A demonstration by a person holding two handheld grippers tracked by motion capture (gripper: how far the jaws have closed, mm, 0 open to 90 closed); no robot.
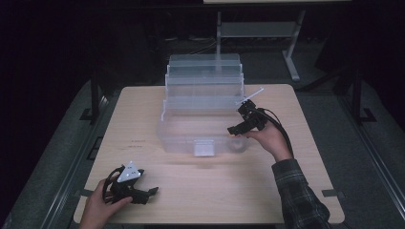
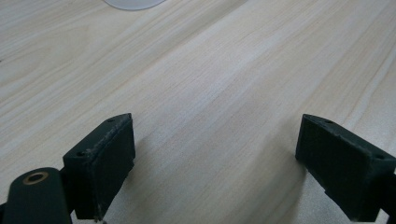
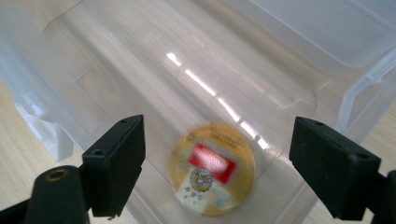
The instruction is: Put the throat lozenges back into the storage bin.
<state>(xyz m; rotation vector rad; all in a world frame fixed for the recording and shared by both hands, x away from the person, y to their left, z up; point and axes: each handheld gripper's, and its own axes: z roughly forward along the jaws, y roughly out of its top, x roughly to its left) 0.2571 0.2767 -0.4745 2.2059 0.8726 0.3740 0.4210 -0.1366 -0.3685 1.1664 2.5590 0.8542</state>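
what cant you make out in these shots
- Print on the round yellow tin in the clear box: motion-blurred, right gripper view.
- Same tin: too faint through the box wall, high view.
- Pale round thing: cut off by the top edge, left gripper view.
- Left tongs: gap too small, high view.

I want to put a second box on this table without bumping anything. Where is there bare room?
Bare wood lies left of the clear bin, and along the near edge between the left gripper and the sleeve. It is crowded at the bin's right front corner, where the right gripper hangs over a round tin.
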